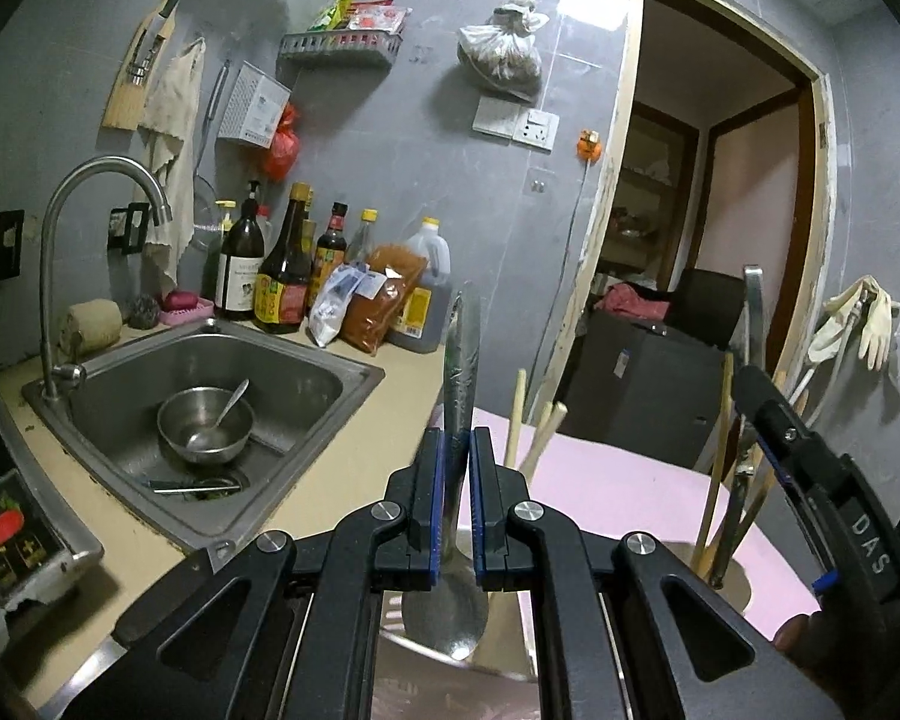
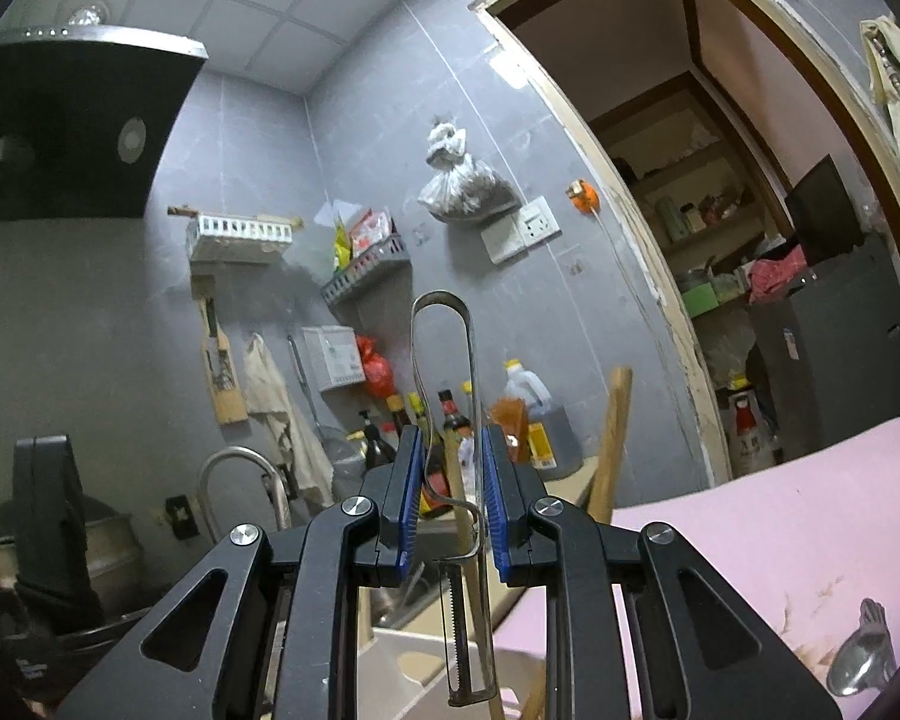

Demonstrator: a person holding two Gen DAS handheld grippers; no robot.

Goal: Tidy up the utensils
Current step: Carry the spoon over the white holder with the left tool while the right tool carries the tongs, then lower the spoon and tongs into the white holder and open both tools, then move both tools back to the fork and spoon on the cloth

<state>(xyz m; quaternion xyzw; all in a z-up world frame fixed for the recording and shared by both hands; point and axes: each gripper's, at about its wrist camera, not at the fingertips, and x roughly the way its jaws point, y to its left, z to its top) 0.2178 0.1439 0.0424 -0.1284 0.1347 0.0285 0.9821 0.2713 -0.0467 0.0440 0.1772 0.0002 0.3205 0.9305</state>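
Left gripper (image 1: 456,450): jaws clamped on a steel spoon (image 1: 459,360), handle toward 12 o'clock, bowl at 6.
Right gripper (image 2: 450,468): jaws gripping metal tongs (image 2: 444,396), loop end at 12 o'clock, serrated tips at 6.
Chopsticks (image 1: 531,432): upright at 3 o'clock of the spoon.
Sink (image 1: 330,372): at 9 o'clock, holding a steel bowl (image 1: 177,420).
Tabletop (image 1: 354,456): beige, beside a pink mat (image 1: 618,480).

Grey tiled wall (image 1: 390,138) running behind a beige counter (image 1: 354,456) with the steel sink (image 1: 306,372) sitting at 9 o'clock. Doorway (image 1: 720,210) opening at 2 o'clock (darker room beyond). Range hood (image 2: 72,126) hanging at 10 o'clock, ceiling lamp (image 2: 90,15) glowing.
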